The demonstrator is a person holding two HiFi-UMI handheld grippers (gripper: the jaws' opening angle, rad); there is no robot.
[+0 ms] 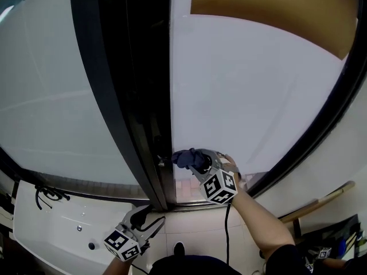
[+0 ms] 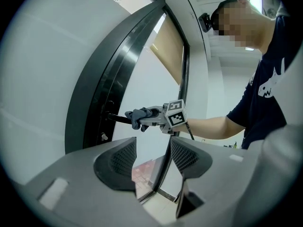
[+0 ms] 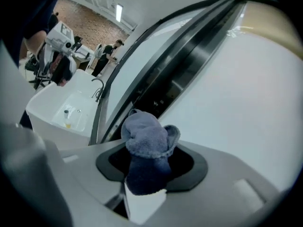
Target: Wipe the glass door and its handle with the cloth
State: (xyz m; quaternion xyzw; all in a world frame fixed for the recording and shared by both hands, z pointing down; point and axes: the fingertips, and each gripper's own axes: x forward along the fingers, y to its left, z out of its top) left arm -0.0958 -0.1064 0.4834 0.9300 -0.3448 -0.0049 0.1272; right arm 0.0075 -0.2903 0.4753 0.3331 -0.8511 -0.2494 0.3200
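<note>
Your right tongs point(image 1: 194, 160) grip the blue cloth point(image 3: 144, 136) against the handle point(image 2: 115, 118) of the glass door point(image 1: 258, 96). Rub along the handle's full length, pressing firmly. Your left tongs point(image 2: 153, 159) hang open, empty.

Around the door, off-task.
White sink point(image 1: 34, 234) with black tap point(image 1: 49, 195) low on my left; wooden pole point(image 1: 321, 202) slanting low right.

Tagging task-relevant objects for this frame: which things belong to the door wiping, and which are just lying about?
In the job:
- cloth, clamped in the right gripper
- glass door
- door handle

Just about:
- left gripper, open and empty, held low
- white sink
- wooden pole
</note>
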